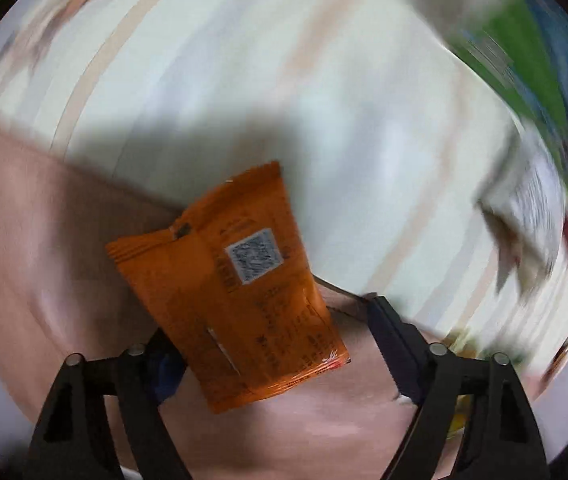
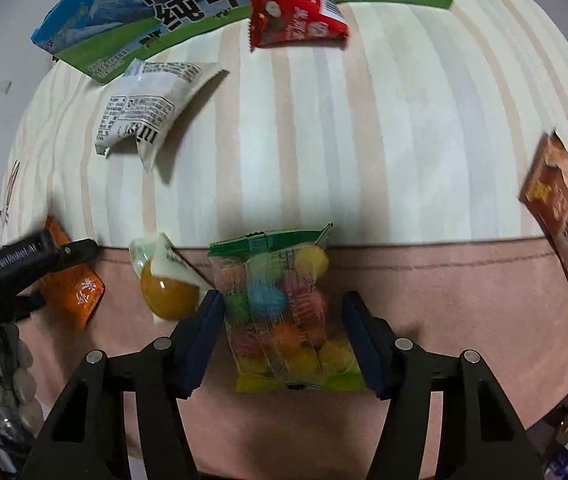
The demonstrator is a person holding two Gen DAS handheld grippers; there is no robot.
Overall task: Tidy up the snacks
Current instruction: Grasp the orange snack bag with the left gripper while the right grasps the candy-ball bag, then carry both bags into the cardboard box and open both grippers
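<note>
The striped cloth [image 2: 324,140] stays mostly bare up to the milk carton [image 2: 132,12], ending at a pink edge band [image 2: 444,288]. Right gripper [image 2: 284,320] straddles the candy bag [image 2: 288,312] there — contact unclear. Left gripper [image 1: 272,328] brackets the orange packet [image 1: 236,288], apparently unpinched — blurred.

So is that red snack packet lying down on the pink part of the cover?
No, the red packet lies on the striped cloth, against the milk carton.
</note>
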